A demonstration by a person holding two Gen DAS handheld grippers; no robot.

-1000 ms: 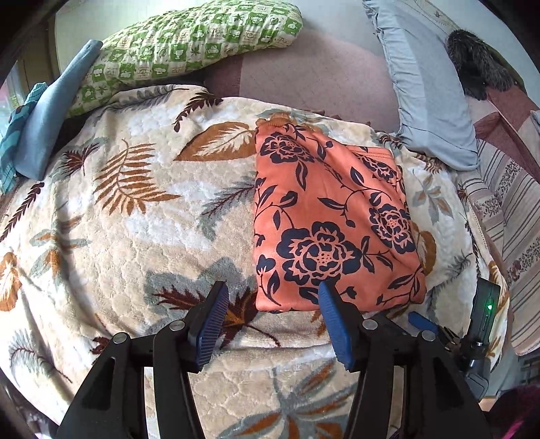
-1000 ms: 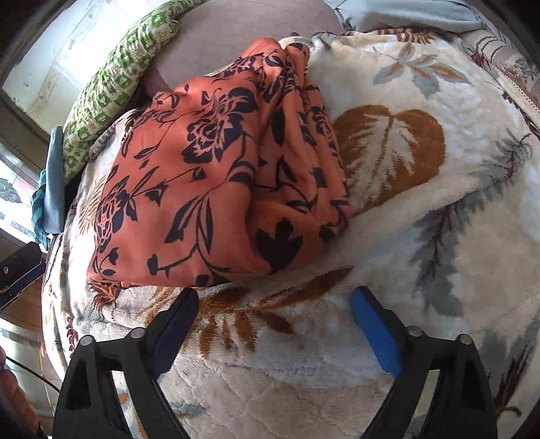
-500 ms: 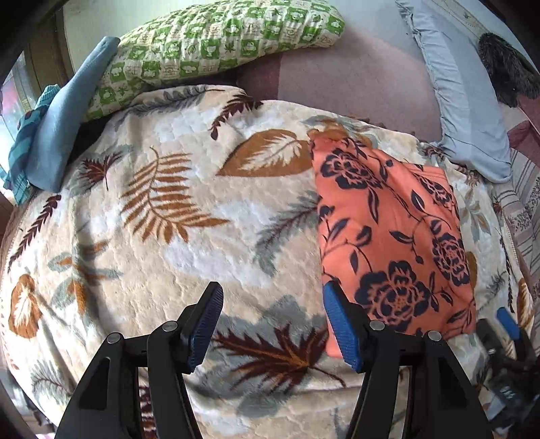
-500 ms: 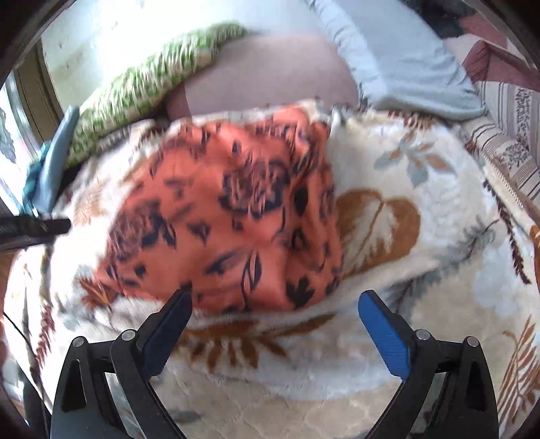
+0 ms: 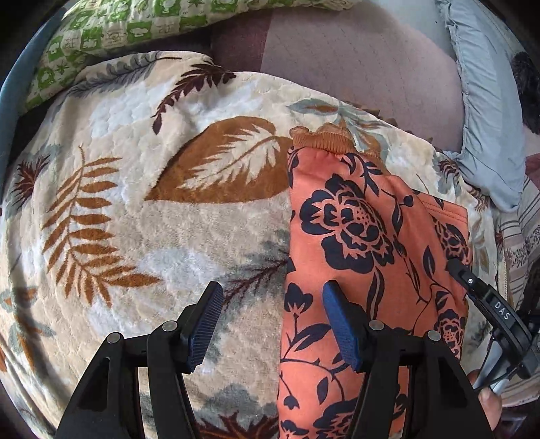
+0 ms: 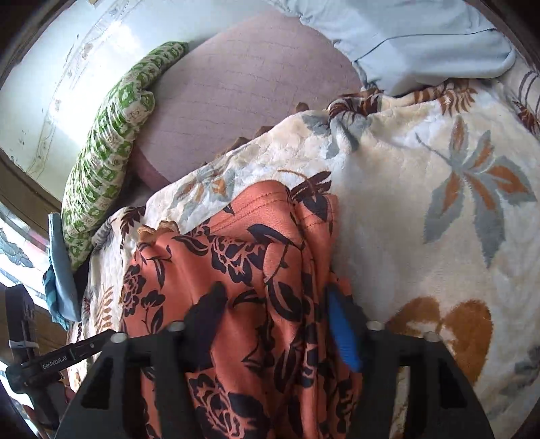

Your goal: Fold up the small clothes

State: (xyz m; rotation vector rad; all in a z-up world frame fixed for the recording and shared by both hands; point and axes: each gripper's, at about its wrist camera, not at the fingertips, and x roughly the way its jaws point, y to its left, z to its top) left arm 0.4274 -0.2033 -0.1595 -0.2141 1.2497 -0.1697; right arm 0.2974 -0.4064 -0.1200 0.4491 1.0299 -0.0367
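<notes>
An orange garment with dark blue flowers (image 5: 368, 243) lies folded in a long strip on the leaf-patterned blanket (image 5: 168, 216). Its gathered waistband is at the far end. My left gripper (image 5: 271, 326) is open and straddles the garment's left edge, with the right finger (image 5: 341, 324) over the cloth. In the right wrist view the garment (image 6: 229, 263) fills the lower middle. My right gripper (image 6: 273, 324) is open over the garment's right side, where the cloth lies in folds. The right gripper's body also shows at the right edge of the left wrist view (image 5: 489, 310).
A green checked pillow (image 5: 141, 23) lies at the far left. A pale blue pillow (image 5: 486, 111) lies at the far right. A mauve mattress (image 5: 354, 64) lies beyond the blanket. Blue cloths (image 6: 60, 280) hang at the left edge of the right wrist view.
Both grippers have moved forward over the garment: the left now straddles its left edge, the right now sits over its right folds. Both stay open.
</notes>
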